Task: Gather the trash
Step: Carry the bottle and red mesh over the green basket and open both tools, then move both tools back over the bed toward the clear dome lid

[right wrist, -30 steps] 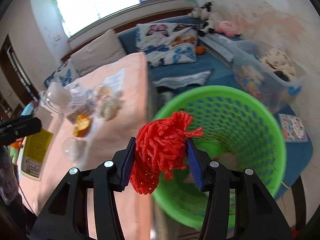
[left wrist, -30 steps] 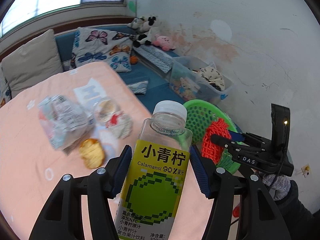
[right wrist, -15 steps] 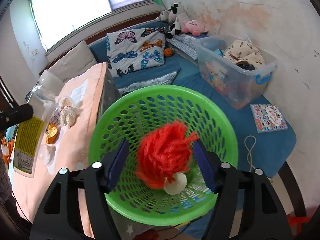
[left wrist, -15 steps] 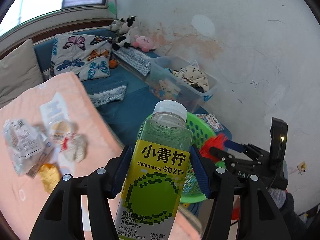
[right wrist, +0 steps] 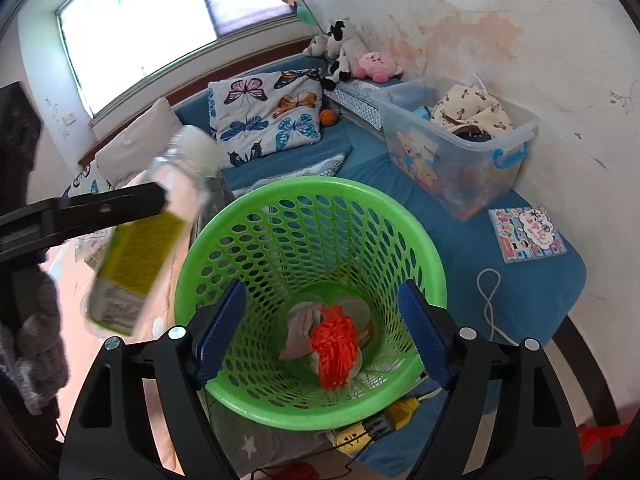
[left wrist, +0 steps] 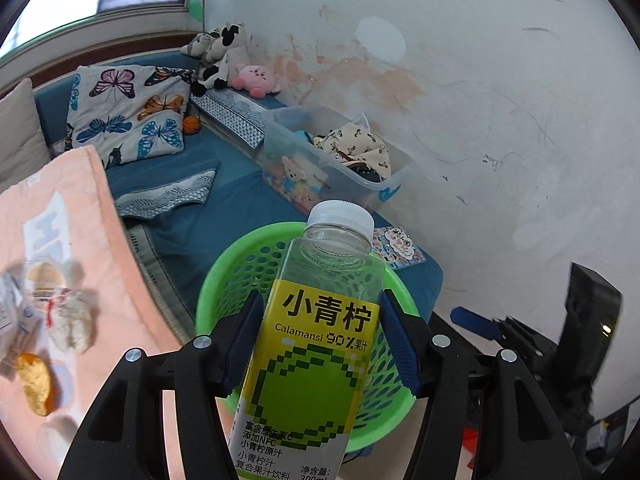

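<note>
Leftover wrappers and food scraps point(left wrist: 60, 316) sit far left on the peach-covered counter point(left wrist: 92, 216), well apart from everything else. Left claw point(left wrist: 320, 344) is pinching the calamansi juice bottle point(left wrist: 316, 352) across its labelled body, blue pads pressed on both sides, white cap at the far end, so the bottle's long axis runs along the claw's pointing line and tilts forward. Key relation: from the left wrist view the green mesh basket point(left wrist: 224, 276) lies directly beyond and below the bottle, rim showing on both sides of it; from the right wrist view the bottle point(right wrist: 140, 240) hangs just beside the basket's left rim point(right wrist: 192, 248), not yet over the opening. So my read is the left hand needs a short carry rightward over the mouth before it lets go; cap-first drop should clear, the opening looks much wider than the bottle. Right claw point(right wrist: 320, 330) sits above the basket, spread and opening further, nothing between the pads. The red yarn tuft point(right wrist: 336, 340) lies on the basket floor on top of pale scraps, apart from the claw. Left hand is the only loaded one and it's the nearer to finish.
</note>
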The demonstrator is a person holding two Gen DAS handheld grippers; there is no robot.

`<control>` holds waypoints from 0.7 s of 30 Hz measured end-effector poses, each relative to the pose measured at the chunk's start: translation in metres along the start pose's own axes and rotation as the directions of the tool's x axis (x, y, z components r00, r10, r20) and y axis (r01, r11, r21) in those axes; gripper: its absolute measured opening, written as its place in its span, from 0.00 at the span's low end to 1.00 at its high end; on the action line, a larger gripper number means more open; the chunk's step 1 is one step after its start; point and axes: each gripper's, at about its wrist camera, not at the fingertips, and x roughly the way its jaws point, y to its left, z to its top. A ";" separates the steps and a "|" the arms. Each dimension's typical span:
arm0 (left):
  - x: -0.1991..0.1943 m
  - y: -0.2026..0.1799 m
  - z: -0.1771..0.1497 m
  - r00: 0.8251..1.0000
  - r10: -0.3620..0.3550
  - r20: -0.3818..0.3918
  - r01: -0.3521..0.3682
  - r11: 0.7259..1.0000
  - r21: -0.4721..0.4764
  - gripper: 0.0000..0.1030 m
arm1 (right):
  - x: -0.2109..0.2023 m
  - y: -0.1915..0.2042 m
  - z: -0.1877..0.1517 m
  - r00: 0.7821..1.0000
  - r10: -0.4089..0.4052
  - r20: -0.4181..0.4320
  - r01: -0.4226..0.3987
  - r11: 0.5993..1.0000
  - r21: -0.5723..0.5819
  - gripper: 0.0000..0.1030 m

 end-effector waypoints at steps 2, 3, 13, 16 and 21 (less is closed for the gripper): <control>0.007 -0.002 0.002 1.000 -0.010 0.002 0.010 1.000 -0.004 0.56 | -0.005 -0.001 0.000 1.000 -0.002 0.011 0.002 1.000 -0.001 0.77; 0.011 -0.003 0.003 1.000 -0.013 0.004 0.013 1.000 -0.008 0.56 | -0.006 0.000 -0.001 1.000 -0.001 0.014 0.001 1.000 -0.001 0.77; 0.033 -0.007 0.011 0.996 -0.072 0.062 0.076 0.995 -0.067 0.72 | -0.017 -0.009 -0.011 1.000 0.006 0.026 -0.006 1.000 0.031 0.77; 0.030 -0.008 0.006 0.996 -0.072 0.055 0.075 0.996 -0.052 0.72 | -0.020 -0.011 -0.015 1.000 0.009 0.027 -0.010 0.999 0.035 0.77; -0.001 -0.003 -0.010 0.998 -0.019 0.059 0.018 1.000 0.004 0.72 | -0.025 -0.004 -0.021 0.999 0.022 0.030 -0.023 0.999 0.023 0.77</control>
